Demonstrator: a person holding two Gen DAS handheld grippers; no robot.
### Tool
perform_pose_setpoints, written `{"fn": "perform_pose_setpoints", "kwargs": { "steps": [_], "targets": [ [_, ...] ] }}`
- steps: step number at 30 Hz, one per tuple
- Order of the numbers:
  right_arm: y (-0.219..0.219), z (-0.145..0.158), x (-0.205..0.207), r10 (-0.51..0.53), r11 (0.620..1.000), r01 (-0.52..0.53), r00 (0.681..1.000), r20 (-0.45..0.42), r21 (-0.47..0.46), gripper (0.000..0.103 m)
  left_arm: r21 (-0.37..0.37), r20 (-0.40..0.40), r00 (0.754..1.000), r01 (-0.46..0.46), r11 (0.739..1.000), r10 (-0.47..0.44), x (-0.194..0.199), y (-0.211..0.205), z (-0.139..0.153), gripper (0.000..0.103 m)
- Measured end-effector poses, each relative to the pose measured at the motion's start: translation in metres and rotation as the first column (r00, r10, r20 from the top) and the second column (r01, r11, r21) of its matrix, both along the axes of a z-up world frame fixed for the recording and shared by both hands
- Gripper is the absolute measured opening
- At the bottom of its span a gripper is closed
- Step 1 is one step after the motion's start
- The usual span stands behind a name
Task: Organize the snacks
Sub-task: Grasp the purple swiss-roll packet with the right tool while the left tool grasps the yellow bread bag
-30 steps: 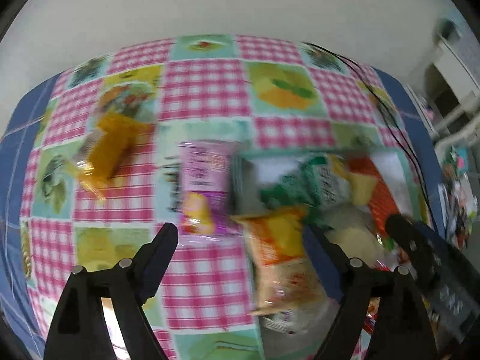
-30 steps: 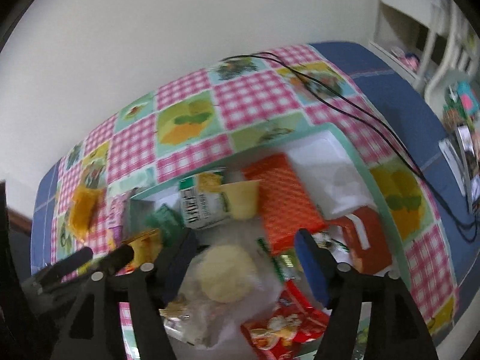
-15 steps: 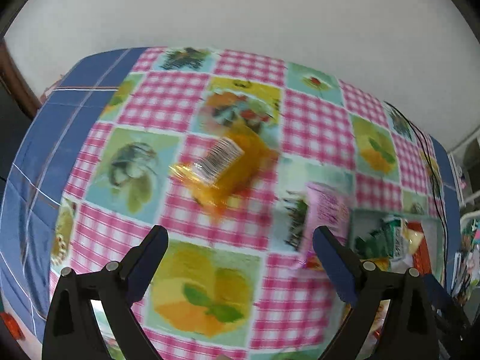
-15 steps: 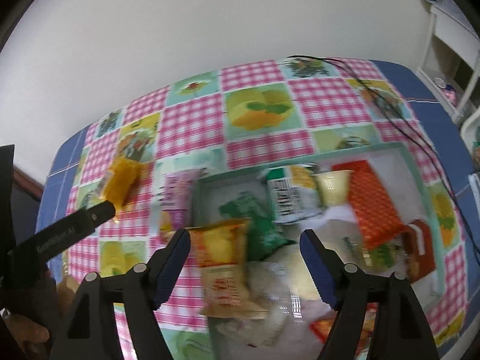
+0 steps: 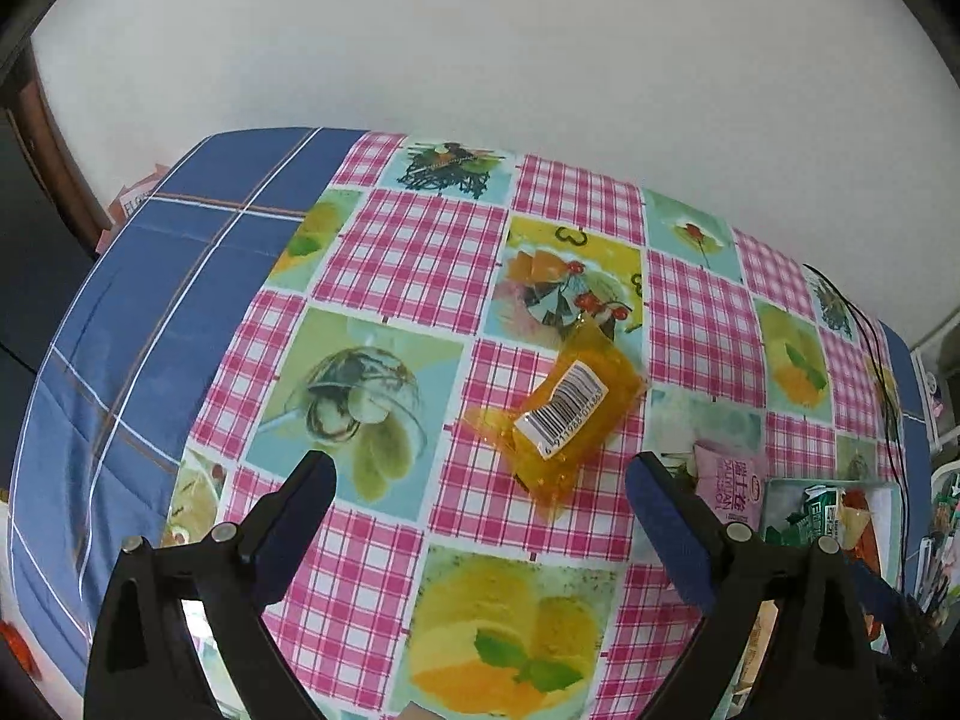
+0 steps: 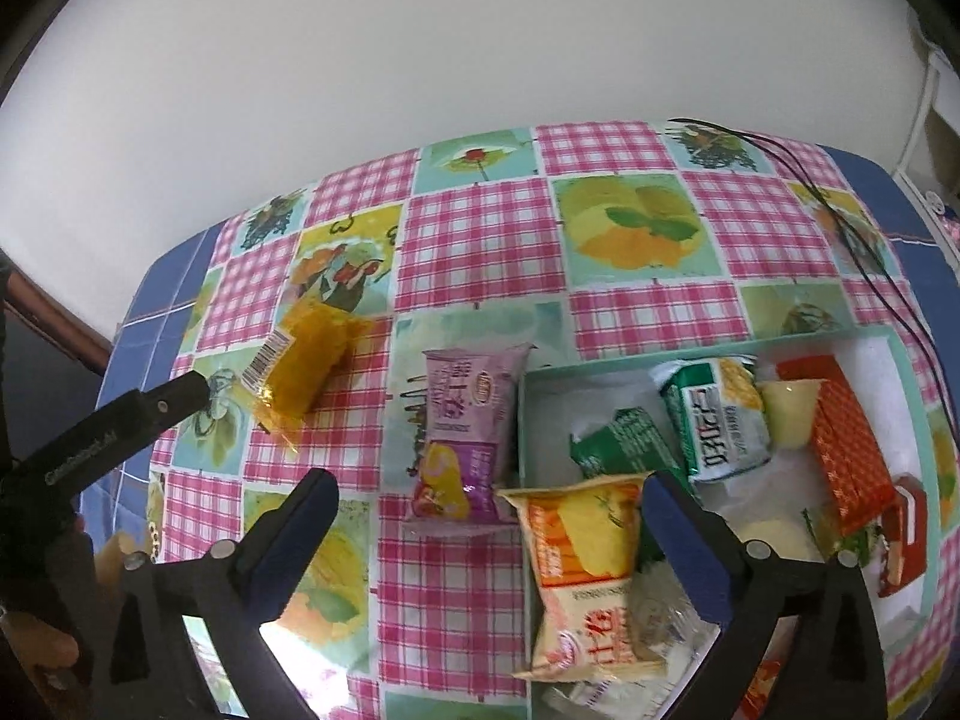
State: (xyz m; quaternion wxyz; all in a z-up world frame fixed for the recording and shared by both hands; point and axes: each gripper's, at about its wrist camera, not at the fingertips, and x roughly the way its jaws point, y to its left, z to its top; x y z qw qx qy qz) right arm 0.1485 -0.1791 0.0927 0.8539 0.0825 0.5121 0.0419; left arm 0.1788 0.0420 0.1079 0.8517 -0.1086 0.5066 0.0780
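Orange snack pkt [image 5: 567, 414] on tablecloth [image 5: 414, 252] — just ahead of left gripper [image 5: 477, 501], jaws wide, empty

Both tools [image 5: 474, 495] [image 6: 489, 510] wider, shifted left.

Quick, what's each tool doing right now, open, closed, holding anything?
Left tool: open, holding nothing, above the yellow packet.
Right tool: jaws opening, nothing gripped.
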Motion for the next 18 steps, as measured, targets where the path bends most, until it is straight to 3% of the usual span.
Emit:
{"fn": "perform_pose_setpoints", "kwargs": {
  "steps": [14,18],
  "targets": [
    [0.024,-0.013,0.028,0.053,0.999,-0.053,0.998,-0.017,0.002,0.103,-0.013,0.054,0.997,0.054,0.998,-0.053,0.021,-0.011,-0.008,0.097],
    [0.030,-0.020,0.036,0.065,0.998,-0.065,0.997,-0.030,0.022,0.102,0.019,0.042,0.997,0.064,0.998,-0.065,0.029,-0.013,-0.016,0.097]
  ]
}}
